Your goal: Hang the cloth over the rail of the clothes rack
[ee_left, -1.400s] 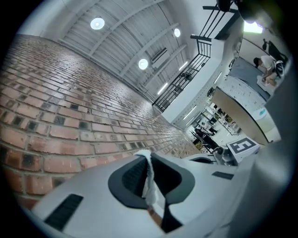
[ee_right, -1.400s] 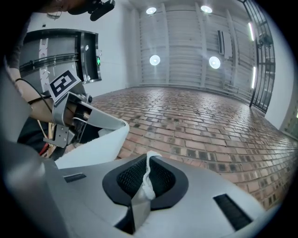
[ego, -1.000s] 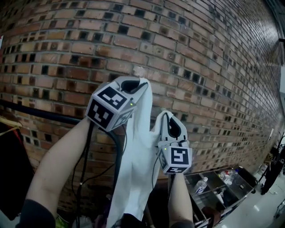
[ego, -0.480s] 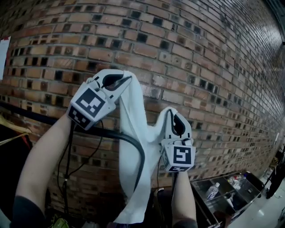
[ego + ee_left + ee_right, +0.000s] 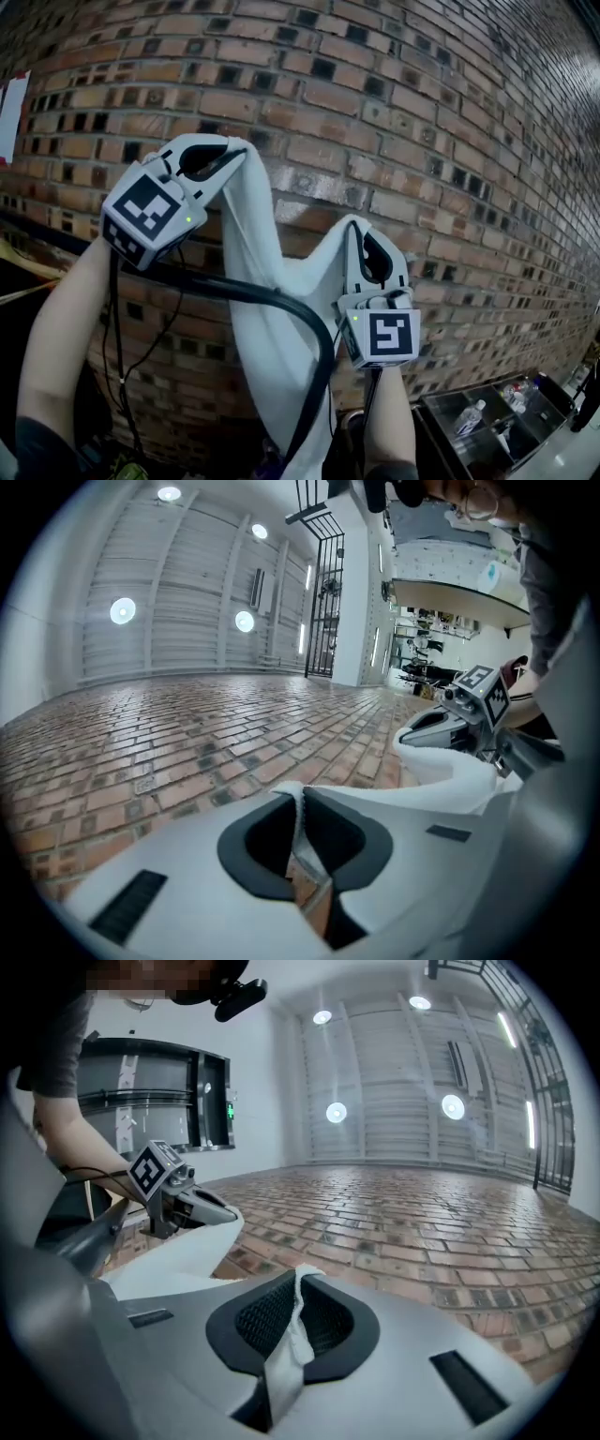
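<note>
A white cloth (image 5: 267, 281) hangs between my two grippers, high in front of the brick wall. The left gripper (image 5: 242, 150) is shut on its upper left corner, and the right gripper (image 5: 354, 223) is shut on the upper edge lower to the right. The black rail (image 5: 253, 292) of the clothes rack runs from the left and bends down, crossing in front of the hanging cloth below both grippers. In the left gripper view the cloth edge (image 5: 302, 810) is pinched in the left gripper (image 5: 300, 794). The right gripper view shows a fold of cloth (image 5: 286, 1358) nipped in the right gripper (image 5: 300, 1279).
The brick wall (image 5: 422, 112) fills the background close behind. A dark garment (image 5: 23, 328) on a wooden hanger (image 5: 17, 292) hangs at far left. A metal cart (image 5: 487, 422) with bottles stands at bottom right. Black cables (image 5: 117, 356) trail under my left arm.
The left gripper has swung leftward and rolled, and the grippers have drawn apart. The cloth's upper edge now stretches wider between them, with the rail showing across it.
</note>
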`<action>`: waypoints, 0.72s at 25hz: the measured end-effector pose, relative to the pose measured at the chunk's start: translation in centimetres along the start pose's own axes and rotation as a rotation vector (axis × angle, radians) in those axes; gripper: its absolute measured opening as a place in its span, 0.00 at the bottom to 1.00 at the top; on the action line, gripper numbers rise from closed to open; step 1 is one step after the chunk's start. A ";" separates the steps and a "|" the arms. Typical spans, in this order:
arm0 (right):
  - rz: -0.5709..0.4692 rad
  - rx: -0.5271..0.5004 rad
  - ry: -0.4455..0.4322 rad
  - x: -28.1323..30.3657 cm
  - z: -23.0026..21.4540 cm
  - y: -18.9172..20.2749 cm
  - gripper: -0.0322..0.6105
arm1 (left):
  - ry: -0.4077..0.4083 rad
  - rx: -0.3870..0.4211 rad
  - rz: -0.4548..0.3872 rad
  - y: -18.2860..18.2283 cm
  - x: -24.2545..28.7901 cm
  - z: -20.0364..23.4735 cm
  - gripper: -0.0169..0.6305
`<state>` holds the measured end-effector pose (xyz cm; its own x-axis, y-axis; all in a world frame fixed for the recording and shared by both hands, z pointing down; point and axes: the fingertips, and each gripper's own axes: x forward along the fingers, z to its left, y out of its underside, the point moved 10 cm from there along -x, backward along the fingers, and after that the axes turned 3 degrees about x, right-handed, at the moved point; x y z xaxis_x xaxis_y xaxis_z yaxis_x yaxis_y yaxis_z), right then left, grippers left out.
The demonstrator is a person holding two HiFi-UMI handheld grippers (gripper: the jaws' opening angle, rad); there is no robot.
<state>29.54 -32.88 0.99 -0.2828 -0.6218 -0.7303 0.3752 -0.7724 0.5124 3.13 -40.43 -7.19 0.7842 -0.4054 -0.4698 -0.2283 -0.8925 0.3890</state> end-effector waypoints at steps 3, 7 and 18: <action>-0.047 -0.061 -0.051 0.8 1.5 -1.1 0.11 | -0.043 0.020 0.041 0.6 -1.3 2.1 0.09; -0.059 -0.119 -0.053 1.6 3.1 -2.8 0.11 | -0.108 -0.002 0.077 1.8 -3.7 5.5 0.09; -0.038 -0.395 0.020 4.0 8.5 -8.3 0.11 | -0.144 -0.044 -0.028 2.9 -12.4 13.0 0.09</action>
<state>17.84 -30.05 -2.33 -0.2871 -0.5878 -0.7563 0.6766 -0.6834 0.2743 -14.76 -40.58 -10.54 0.6986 -0.4075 -0.5882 -0.1793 -0.8955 0.4074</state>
